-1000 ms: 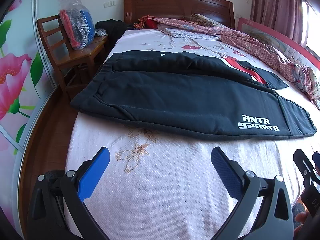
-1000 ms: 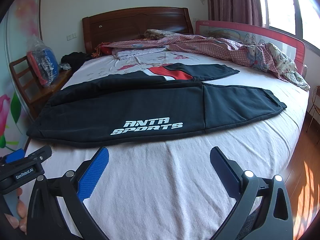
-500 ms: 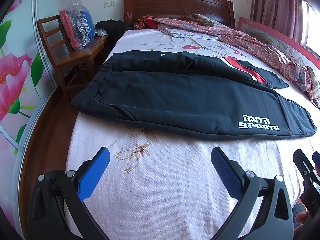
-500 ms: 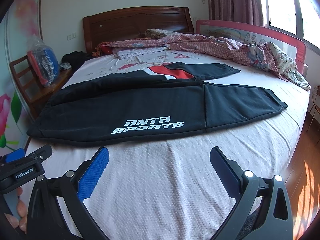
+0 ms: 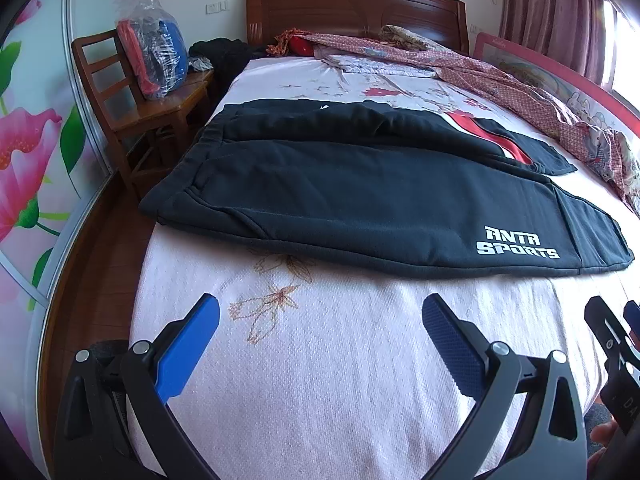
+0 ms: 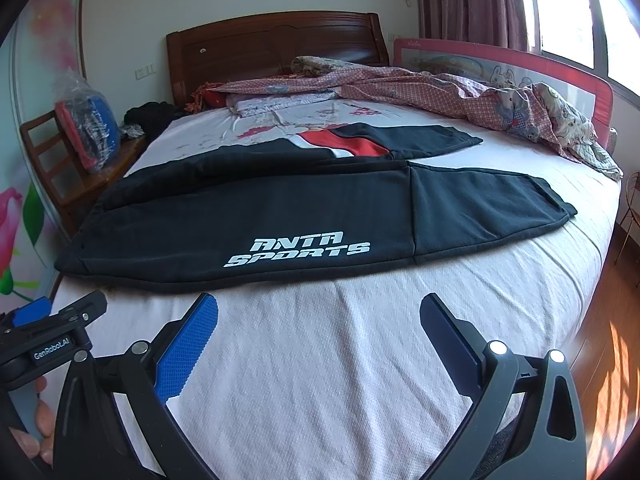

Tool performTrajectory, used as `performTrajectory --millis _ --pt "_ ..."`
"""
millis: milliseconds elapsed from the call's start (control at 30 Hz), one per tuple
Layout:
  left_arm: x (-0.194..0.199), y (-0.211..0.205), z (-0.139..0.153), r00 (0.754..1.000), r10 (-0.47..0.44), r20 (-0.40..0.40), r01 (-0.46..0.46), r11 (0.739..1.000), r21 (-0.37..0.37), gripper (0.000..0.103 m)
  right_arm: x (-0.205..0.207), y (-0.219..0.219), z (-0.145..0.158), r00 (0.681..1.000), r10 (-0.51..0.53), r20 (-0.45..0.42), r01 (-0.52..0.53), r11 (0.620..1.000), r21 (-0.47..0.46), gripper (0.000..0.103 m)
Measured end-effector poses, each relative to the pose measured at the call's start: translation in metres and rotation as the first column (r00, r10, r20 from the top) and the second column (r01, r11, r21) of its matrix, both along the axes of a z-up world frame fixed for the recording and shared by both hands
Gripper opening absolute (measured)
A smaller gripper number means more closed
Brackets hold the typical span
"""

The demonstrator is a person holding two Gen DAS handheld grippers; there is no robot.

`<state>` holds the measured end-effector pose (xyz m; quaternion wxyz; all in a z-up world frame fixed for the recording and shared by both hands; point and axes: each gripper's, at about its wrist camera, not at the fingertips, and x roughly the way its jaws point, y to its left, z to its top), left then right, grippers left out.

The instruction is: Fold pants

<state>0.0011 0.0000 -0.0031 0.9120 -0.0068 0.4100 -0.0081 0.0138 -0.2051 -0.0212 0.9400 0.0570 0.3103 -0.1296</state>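
Black sports pants [image 5: 360, 196] with white lettering and a red and white stripe lie flat across the bed, waistband at the left edge, leg cuffs at the right. They also show in the right wrist view [image 6: 304, 208]. My left gripper [image 5: 320, 320] is open and empty above the bedsheet, short of the pants' near edge. My right gripper [image 6: 319, 316] is open and empty, also short of the near edge, below the lettering. Each gripper's side shows in the other's view: the right one [image 5: 612, 344], the left one [image 6: 48, 336].
The bed has a pink-white sheet [image 5: 328, 380] and a wooden headboard [image 5: 352, 8]. A crumpled red-checked quilt [image 6: 460, 96] lies along the far right side by a red bed rail [image 6: 520, 68]. A wooden chair [image 5: 132, 108] with a plastic-wrapped bundle stands left of the bed.
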Motion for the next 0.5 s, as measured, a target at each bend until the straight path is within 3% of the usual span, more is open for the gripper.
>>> performTrajectory --millis 500 --pt "0.0001 -0.001 -0.0002 1.0 -0.002 0.01 0.002 1.0 0.017 0.101 0.0001 0.0007 -0.0004 1.0 0.005 -0.004 -0.005 1.0 0.0 0.1"
